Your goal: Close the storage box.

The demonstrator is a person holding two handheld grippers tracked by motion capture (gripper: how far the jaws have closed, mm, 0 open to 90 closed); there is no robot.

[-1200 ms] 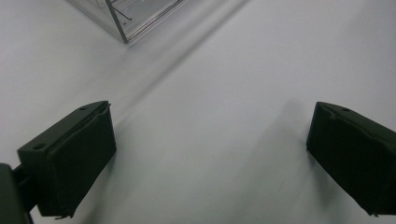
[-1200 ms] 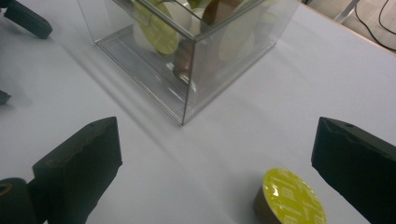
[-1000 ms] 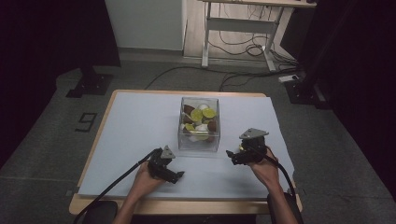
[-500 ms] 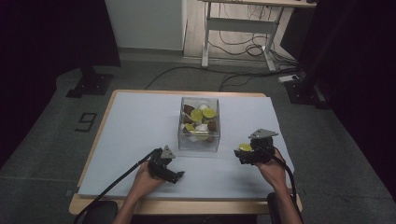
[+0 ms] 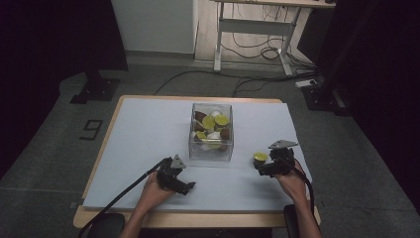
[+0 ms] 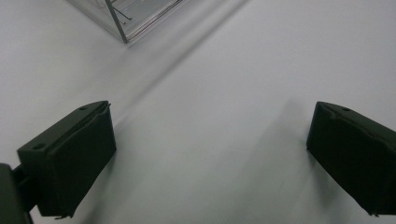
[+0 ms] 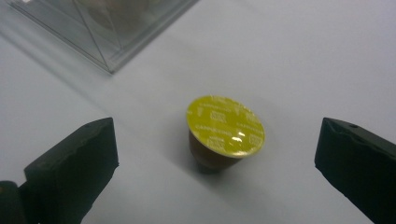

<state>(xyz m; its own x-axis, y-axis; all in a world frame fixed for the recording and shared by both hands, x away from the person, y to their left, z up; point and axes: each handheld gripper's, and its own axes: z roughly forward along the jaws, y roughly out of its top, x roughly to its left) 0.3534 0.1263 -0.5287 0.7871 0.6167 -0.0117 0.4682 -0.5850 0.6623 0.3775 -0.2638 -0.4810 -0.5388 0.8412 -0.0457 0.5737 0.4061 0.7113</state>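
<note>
While the right gripper rested low over the pale table cover, its two black jaws stood spread wide with nothing pinched between them, and a coffee capsule sat on the cover in the gap, touching neither jaw. The capsule, brown in body with a yellow foil lid, stood foil side up and tilted a little toward the camera in the right gripper view. In the high view the same capsule lay just beside the gripper's tips, to the right of a clear plastic box and apart from it. The box stood near the middle of the table and held more capsules, yellow, brown and white, piled loosely inside. A corner of the box showed past the capsule in the right gripper view. On the other side, the left gripper lay close to the front edge of the table, held in the person's left hand. Its jaws were also spread wide over bare cover, gripping nothing, with a corner of the box just ahead.
</note>
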